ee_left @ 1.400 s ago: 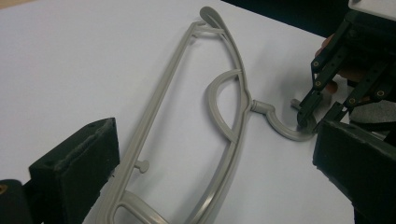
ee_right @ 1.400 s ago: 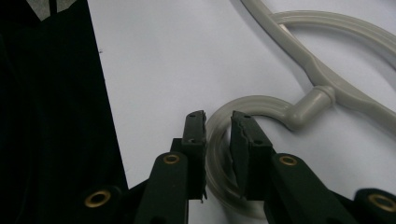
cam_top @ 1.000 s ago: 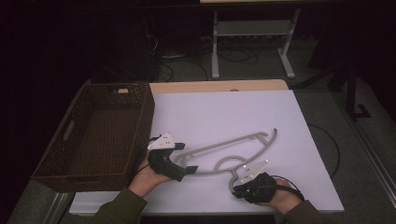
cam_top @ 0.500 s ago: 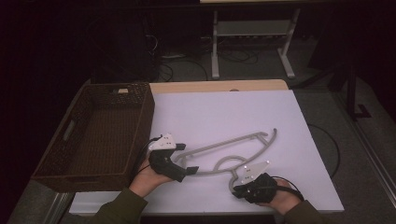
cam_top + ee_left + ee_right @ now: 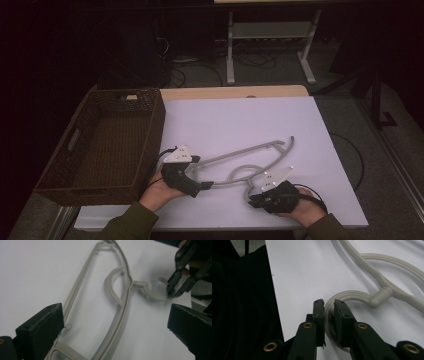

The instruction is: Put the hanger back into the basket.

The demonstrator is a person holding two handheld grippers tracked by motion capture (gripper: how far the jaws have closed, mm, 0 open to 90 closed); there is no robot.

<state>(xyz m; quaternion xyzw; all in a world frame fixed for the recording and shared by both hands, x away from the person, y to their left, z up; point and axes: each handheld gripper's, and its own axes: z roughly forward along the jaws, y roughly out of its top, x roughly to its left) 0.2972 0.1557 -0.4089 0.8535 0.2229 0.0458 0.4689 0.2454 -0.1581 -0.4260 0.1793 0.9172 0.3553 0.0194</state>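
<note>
Right hand-held gripper (image 5: 329, 311) around hanger (image 5: 384, 293) hook

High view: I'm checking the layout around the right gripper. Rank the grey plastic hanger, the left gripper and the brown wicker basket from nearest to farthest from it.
1. Grey plastic hanger: its hook sits between the right gripper jaws.
2. Left gripper: to the left, at the hanger's other end.
3. Brown wicker basket: farthest, at the table's left edge.
</note>
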